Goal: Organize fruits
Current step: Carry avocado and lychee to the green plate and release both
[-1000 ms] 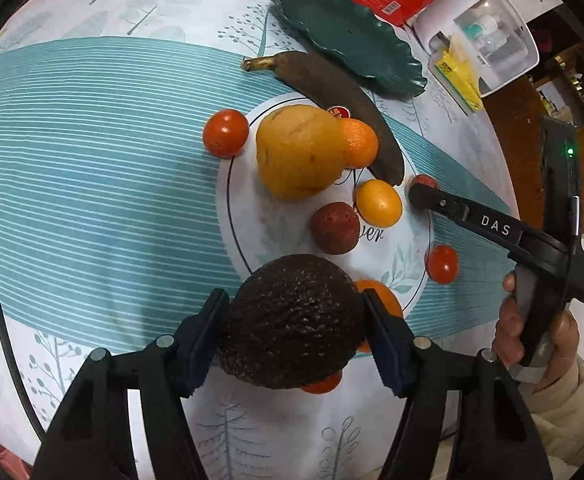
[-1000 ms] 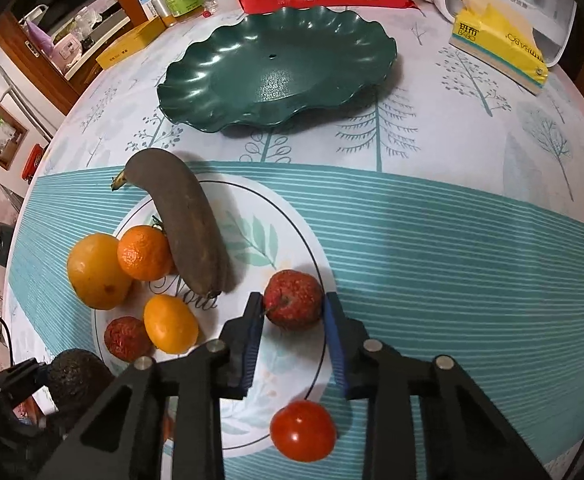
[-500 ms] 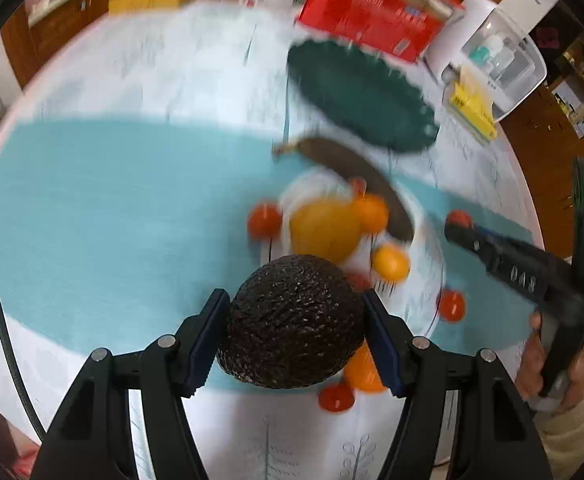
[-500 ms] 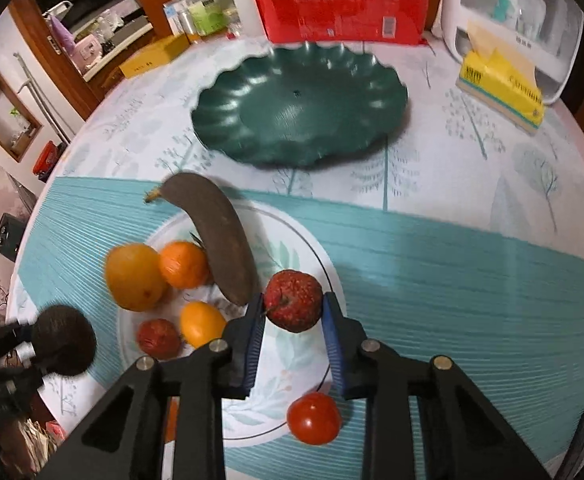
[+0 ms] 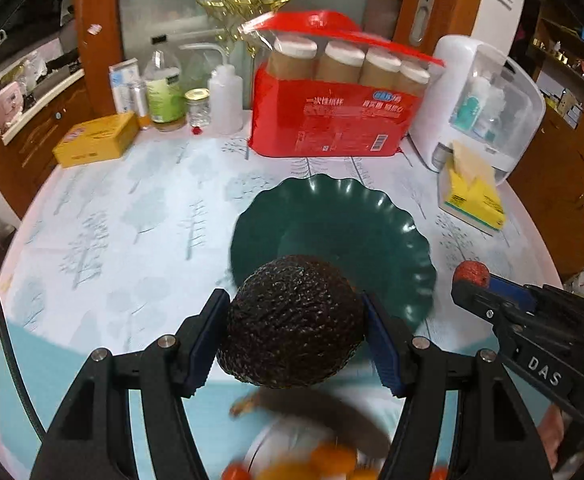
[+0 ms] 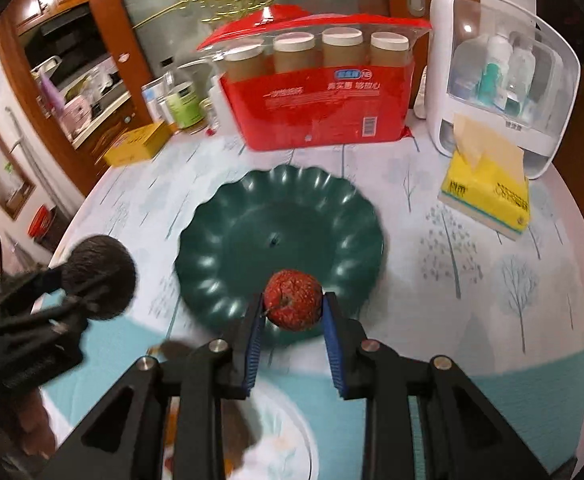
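My left gripper (image 5: pixel 293 328) is shut on a dark, bumpy avocado (image 5: pixel 292 320) and holds it in the air just short of the near rim of the scalloped green plate (image 5: pixel 331 216). My right gripper (image 6: pixel 292 314) is shut on a wrinkled red fruit (image 6: pixel 292 300) above the plate's near edge (image 6: pixel 280 220). The right gripper with its red fruit (image 5: pixel 471 273) shows at the right of the left wrist view. The avocado (image 6: pixel 98 276) shows at the left of the right wrist view. Blurred remaining fruits and the dark banana (image 5: pixel 311 408) lie below on the white plate.
A red pack of jars (image 5: pixel 331 120), a white dispenser box (image 5: pixel 479 108) and a yellow tissue pack (image 5: pixel 471 196) stand behind and right of the green plate. Bottles (image 5: pixel 164 88) and a yellow box (image 5: pixel 96 140) stand at the back left.
Both grippers have lifted their fruits off the white plate and swung forward and up toward the green plate. The view now looks across the table rather than down.
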{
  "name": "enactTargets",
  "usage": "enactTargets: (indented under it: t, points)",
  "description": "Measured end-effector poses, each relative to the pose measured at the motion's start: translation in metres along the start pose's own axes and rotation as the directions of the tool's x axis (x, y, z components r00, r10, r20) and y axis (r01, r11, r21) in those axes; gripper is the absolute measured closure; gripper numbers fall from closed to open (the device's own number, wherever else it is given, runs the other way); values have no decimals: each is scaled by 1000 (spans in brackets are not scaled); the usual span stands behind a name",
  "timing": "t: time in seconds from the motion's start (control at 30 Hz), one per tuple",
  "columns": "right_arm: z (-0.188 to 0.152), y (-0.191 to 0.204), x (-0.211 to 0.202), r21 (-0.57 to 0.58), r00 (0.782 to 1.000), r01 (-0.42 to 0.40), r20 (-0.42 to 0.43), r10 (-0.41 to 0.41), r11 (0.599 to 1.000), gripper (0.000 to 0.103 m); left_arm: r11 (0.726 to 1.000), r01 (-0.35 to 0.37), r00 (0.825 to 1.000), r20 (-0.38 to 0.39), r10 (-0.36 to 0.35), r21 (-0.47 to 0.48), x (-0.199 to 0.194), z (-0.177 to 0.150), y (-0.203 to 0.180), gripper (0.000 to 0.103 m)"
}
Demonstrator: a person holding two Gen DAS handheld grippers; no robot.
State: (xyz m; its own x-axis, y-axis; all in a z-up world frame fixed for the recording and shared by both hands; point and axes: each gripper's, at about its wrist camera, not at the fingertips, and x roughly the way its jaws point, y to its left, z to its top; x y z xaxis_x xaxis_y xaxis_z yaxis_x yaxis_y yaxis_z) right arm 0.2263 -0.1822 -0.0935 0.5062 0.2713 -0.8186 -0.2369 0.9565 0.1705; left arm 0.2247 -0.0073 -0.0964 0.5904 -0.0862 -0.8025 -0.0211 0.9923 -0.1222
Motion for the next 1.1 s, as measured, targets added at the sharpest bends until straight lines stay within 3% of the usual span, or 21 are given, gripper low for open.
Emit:
enactTargets:
  t: [0.23,0.43,0.57,0.63,0.67,0.77,0.97,1.1]
  points:
    - [10,-8,69,17,995,39,-94,-37,999,74,1000,-2,995,-96,1,-14,85,6,-4,39]
    - [-1,-6,107,-8,986,55,-159,-55,998,74,1000,-5,991,-134,3,-10,118,4,-1,38]
    - [-4,-4,115,-29,985,60,-159,-64,998,71,1000,-17,992,-127,20,19,120,8,-5,36]
    - [-5,-2,116,-46,986,62,-152,-68,997,63,1000,-6,990,-139,9,21,121,8,-5,17]
    - [-6,-1,115,-53,986,64,-148,-71,997,56,1000,-6,990,-138,8,19,121,8,-5,16]
    - [-9,2,112,-83,988,79,-127,-89,993,48,999,-20,991,-134,23,29,118,7,-5,15]
    - [-11,2,102,-88,992,62,-104,-72,994,47,1000,-11,993,-117,12,6,102,8,-5,15]
    - [-9,0,88,-66,995,48,-82,-53,997,47,1000,7,998,-65,-9,-17,81,10,-4,15]
